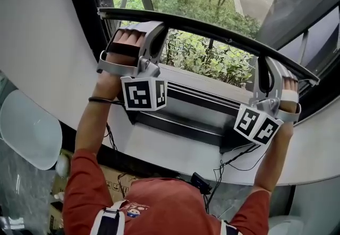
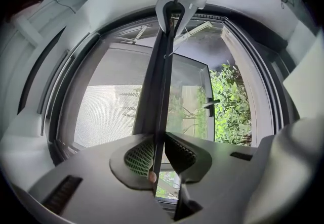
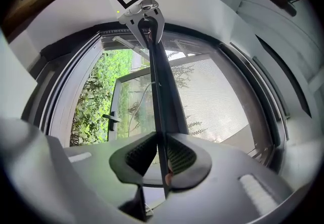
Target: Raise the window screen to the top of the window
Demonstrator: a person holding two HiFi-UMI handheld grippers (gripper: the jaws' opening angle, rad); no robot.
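Observation:
The window screen's black bottom bar point(image 1: 212, 31) runs across the window from upper left to right. My left gripper point(image 1: 139, 23) is shut on the bar near its left end, my right gripper point(image 1: 268, 63) on it near its right end. In the left gripper view the bar point(image 2: 159, 81) sits pinched between the ribbed pads of the left gripper point(image 2: 158, 154) and leads up to the other gripper point(image 2: 177, 3). The right gripper view shows the same: the bar point(image 3: 159, 91) clamped in the right gripper point(image 3: 163, 160). Grey screen mesh point(image 2: 111, 112) hangs from the bar's far side.
A grey window sill with dark rails point(image 1: 202, 117) lies below the bar, with green bushes point(image 1: 212, 61) outside. A window handle point(image 2: 210, 104) sticks out on the glass. Black cables point(image 1: 228, 165) trail under the sill. A cardboard box point(image 1: 114, 181) sits by the person's shoulder.

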